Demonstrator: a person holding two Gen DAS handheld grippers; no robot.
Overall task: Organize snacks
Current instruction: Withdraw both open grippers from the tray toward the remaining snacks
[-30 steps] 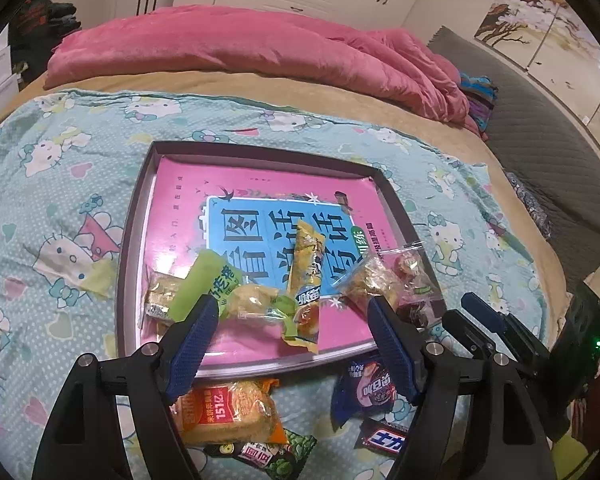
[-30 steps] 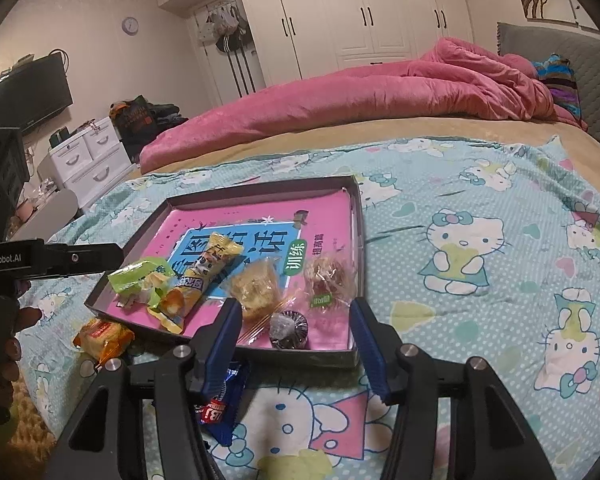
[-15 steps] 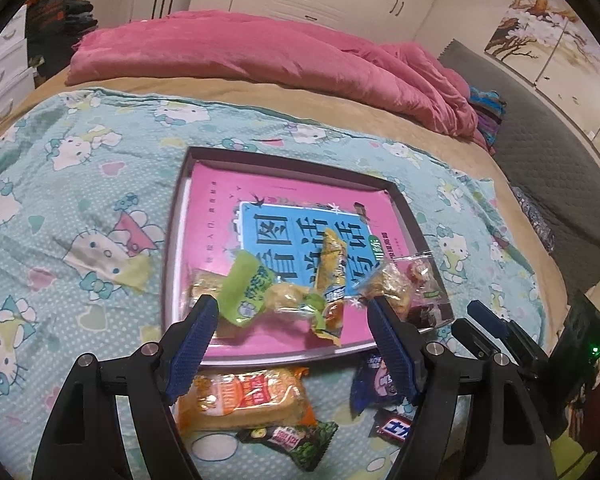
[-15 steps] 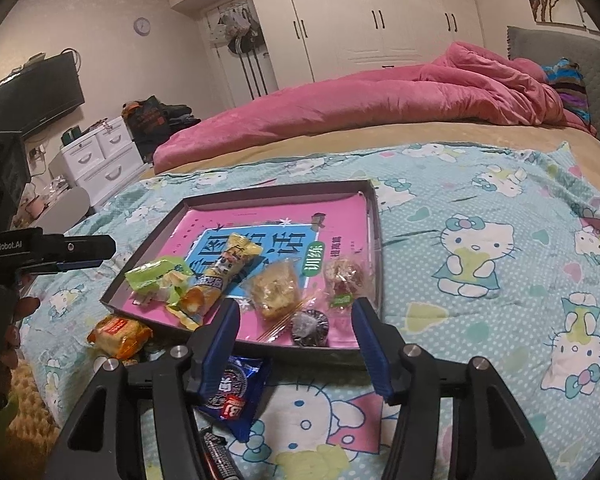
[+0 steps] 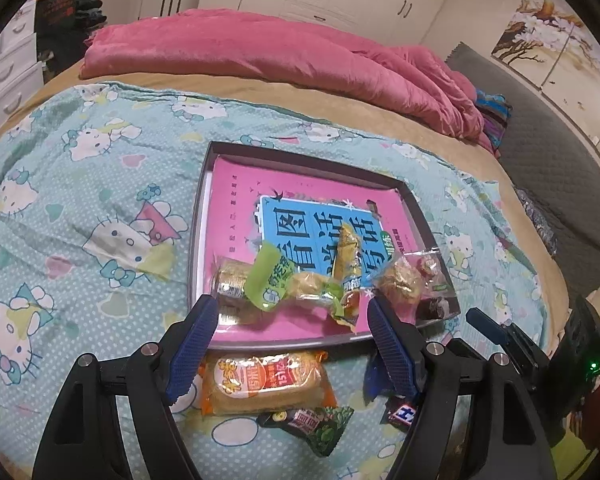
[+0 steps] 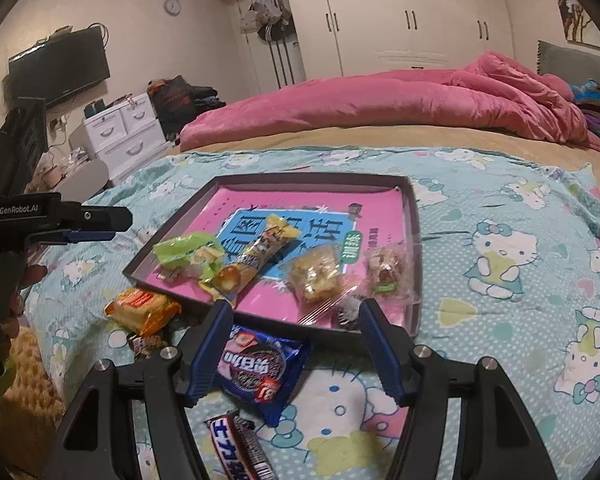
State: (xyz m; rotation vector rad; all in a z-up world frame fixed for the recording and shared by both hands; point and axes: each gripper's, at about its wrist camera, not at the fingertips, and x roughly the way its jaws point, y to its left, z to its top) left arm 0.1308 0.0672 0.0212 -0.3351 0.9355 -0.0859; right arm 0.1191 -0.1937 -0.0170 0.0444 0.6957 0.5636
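Tray [image 6: 414, 216] on cartoon-print bedsheet [image 6: 500, 320], several wrapped snacks [image 6: 256, 258] inside near front edge. Orange packet [image 5: 262, 378], blue packet [image 6: 260, 364], chocolate bar [image 6: 240, 448] loose on sheet before tray. Left gripper [image 5: 292, 322] wide, empty. Right gripper [image 6: 296, 324] opening, empty, above blue packet. Pink blanket [image 5: 260, 52] behind.

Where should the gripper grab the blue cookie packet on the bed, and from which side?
The blue cookie packet lies flat on the sheet just outside the tray, in front of the right gripper, whose jaws are opening with nothing between them. Probably best to come down from above and pinch across its puffy middle. The crimped ends are thin and flat against the sheet, so they would likely slip.
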